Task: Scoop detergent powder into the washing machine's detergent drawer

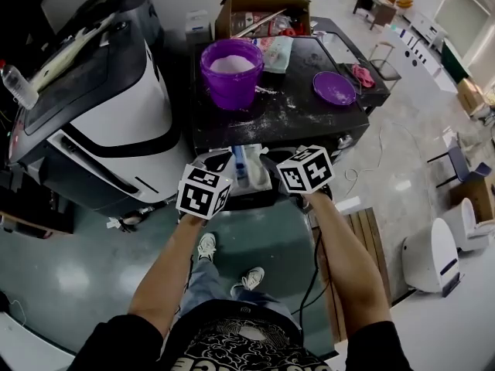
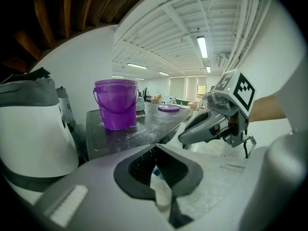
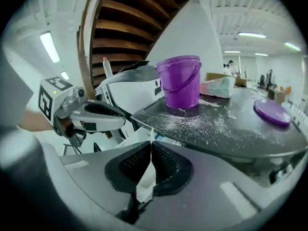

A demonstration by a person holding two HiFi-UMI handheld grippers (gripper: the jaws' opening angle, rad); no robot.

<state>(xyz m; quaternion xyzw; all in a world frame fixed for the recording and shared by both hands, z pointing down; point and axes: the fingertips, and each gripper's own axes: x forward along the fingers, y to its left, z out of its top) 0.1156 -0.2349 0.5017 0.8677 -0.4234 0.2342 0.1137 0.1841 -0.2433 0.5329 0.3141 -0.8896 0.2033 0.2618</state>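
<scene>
Head view: left gripper (image 1: 219, 163) and right gripper (image 1: 272, 159) both clamp a thin white floppy sheet (image 3: 143, 184); probably light and tearable, so hold the edges gently.

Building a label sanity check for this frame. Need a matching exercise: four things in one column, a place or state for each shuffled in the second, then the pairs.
1. purple bucket
2. purple lid
3. cardboard box
4. right gripper

A. shut on a thin white piece
B. lies flat on the right side of the black tabletop
C. holds white powder
D. open, at the tabletop's far edge

Pairs: 1-C, 2-B, 3-D, 4-A
</scene>
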